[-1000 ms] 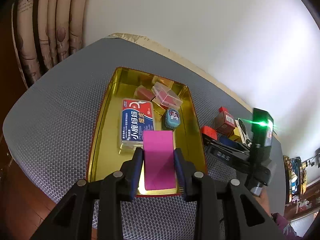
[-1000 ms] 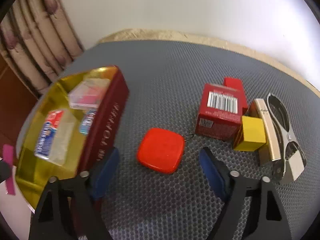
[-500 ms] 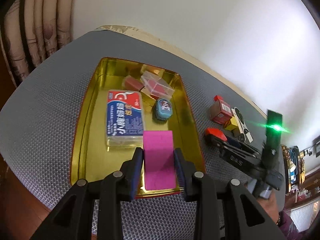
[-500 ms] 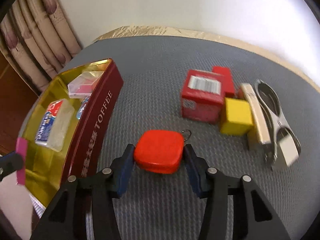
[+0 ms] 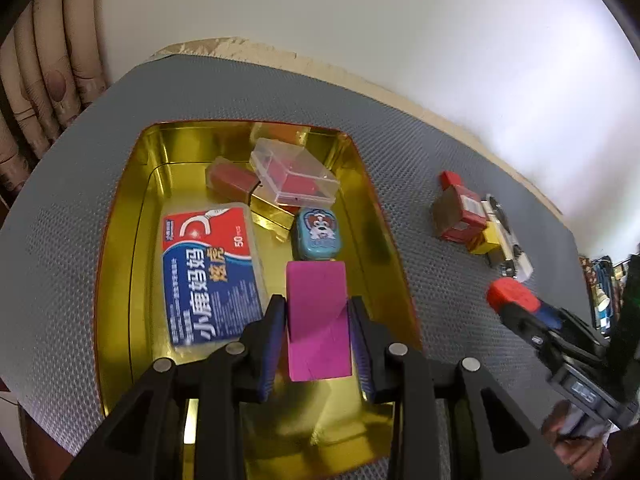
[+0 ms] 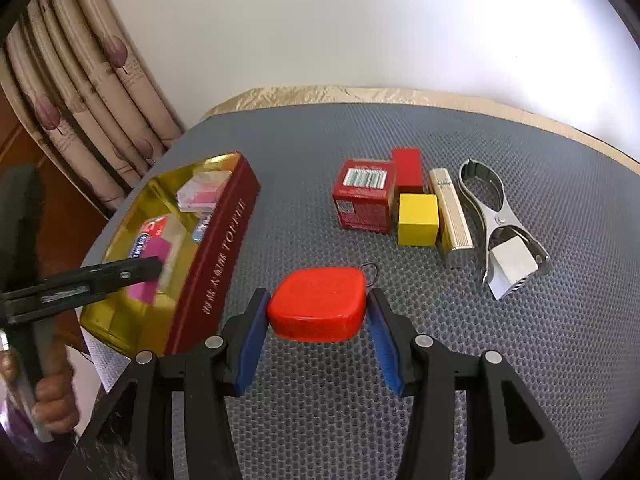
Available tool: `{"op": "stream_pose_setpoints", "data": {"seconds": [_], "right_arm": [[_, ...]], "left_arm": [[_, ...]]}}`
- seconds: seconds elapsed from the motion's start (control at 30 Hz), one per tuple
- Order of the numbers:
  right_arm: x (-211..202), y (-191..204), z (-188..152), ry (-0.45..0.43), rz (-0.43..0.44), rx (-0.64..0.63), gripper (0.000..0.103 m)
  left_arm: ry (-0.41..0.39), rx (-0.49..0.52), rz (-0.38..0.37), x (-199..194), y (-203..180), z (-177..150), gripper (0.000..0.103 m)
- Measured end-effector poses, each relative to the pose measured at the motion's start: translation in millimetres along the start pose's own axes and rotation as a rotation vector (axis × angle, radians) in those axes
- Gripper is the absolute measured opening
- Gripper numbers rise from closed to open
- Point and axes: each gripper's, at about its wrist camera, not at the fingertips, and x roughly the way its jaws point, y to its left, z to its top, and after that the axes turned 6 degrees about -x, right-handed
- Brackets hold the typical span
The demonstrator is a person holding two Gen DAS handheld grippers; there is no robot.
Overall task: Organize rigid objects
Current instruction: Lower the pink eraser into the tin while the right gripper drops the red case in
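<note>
My left gripper (image 5: 318,320) is shut on a magenta block (image 5: 318,320) and holds it over the near end of the gold tin tray (image 5: 120,216). In the tray lie a blue-and-red floss box (image 5: 208,272), a small blue tin (image 5: 318,234), a clear case (image 5: 294,176) and a red block (image 5: 232,178). My right gripper (image 6: 316,312) is shut on a red rounded case (image 6: 316,312) with a key ring, lifted above the grey mat to the right of the tray (image 6: 224,236). The left gripper (image 6: 148,268) shows at the left of the right wrist view.
On the grey mat (image 6: 440,360) behind the right gripper sit a red barcode box (image 6: 364,200), a red block (image 6: 407,170), a yellow cube (image 6: 418,224), a cream ribbed bar (image 6: 452,218) and a metal clamp (image 6: 496,220). Curtains (image 6: 92,92) hang at the left. A hand (image 6: 52,400) holds the left gripper.
My right gripper closed on the red case and lifted it off the mat. My left gripper carried the magenta block further over the tray and lower.
</note>
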Motion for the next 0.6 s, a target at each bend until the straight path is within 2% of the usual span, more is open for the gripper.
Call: {"op": "stream_pose_setpoints", "data": {"seconds": [0.1,0.2,0.3,0.43,0.47,0.53,0.6], "right_arm": [[-6,2,1,-0.01,0.013,-0.005,0.046],[-10,8,5,-0.02,0.026,-0.018,0.046],[-17,15,8,-0.034,0.047,-0.033,0.046],[-23,34,16,-0.041,0.096,-0.07,0.046],[-23,40,18,-0.035,0.121,-0.082,0.046],[-18,55,24,-0.023,0.158,-0.109,0.046],[-8,71,29,0.002,0.188,-0.146,0.046]], "left_arm": [[0.014,-0.002,0.005,7,2,3,0.033],[0.009,0.017,0.021,8,-1,4,0.041],[-0.01,0.018,-0.009,-5,0,1,0.042],[-0.16,-0.036,0.016,-59,8,-13,0.042],[-0.2,-0.059,0.046,-73,11,-20,0.042],[-0.263,-0.135,0.156,-99,23,-41,0.047],[-0.317,-0.179,0.194,-118,34,-67,0.055]]}}
